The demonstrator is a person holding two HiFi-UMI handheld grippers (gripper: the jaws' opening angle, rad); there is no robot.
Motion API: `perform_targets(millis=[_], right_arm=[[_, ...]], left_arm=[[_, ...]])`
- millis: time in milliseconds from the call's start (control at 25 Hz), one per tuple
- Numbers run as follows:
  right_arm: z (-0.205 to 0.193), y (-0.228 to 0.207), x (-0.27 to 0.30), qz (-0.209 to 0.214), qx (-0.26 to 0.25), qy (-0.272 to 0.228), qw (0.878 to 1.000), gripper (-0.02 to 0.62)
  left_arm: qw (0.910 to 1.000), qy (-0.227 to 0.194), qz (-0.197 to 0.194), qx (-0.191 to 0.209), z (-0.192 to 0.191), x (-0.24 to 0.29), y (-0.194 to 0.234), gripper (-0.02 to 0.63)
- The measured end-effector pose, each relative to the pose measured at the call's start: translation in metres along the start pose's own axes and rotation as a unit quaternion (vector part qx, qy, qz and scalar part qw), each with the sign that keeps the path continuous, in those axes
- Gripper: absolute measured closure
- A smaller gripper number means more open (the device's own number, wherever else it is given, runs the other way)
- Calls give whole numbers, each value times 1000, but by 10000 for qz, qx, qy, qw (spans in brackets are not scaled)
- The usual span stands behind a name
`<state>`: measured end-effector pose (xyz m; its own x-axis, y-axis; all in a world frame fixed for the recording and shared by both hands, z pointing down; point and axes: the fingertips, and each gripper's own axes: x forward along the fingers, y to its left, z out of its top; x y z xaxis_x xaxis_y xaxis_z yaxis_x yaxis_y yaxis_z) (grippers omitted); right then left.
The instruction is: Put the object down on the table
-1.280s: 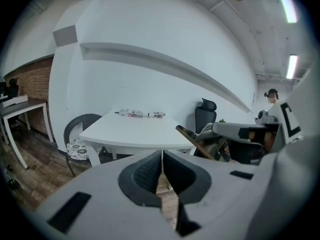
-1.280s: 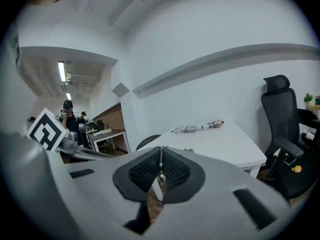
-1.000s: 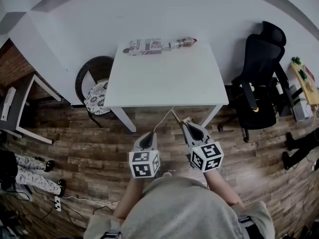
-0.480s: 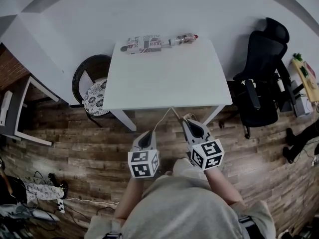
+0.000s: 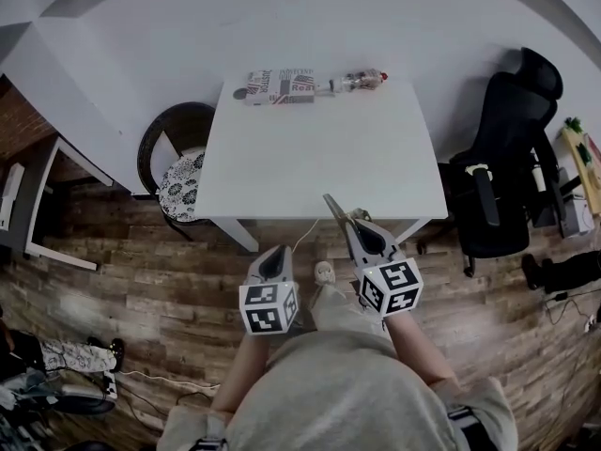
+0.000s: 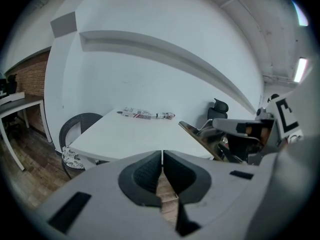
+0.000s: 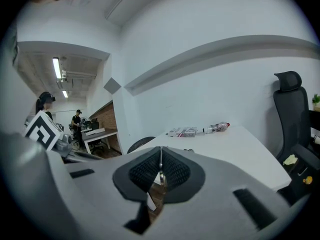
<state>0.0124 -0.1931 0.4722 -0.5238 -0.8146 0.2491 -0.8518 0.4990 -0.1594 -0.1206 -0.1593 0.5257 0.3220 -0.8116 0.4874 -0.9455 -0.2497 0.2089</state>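
well, with the right tongs point(image 5: 349, 224) clamped on the thin shiny strip point(image 5: 333, 206), its tip just over the near edge of the white tabletop point(image 5: 319, 148), and the left tongs point(image 5: 278, 252) closed on nothing, carry it further in and lower it flat before releasing.

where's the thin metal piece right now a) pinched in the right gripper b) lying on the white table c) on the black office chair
a: the right gripper has its jaws shut on the thin metal piece, whose tip points toward the near edge of the white table.
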Motion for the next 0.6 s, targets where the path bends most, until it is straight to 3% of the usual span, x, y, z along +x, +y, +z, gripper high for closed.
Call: perform_targets(millis=[600], right_arm=[[25, -63, 105, 158, -28, 270, 9995, 588]], left_arm=[[9997, 86, 186, -152, 59, 94, 30, 594]])
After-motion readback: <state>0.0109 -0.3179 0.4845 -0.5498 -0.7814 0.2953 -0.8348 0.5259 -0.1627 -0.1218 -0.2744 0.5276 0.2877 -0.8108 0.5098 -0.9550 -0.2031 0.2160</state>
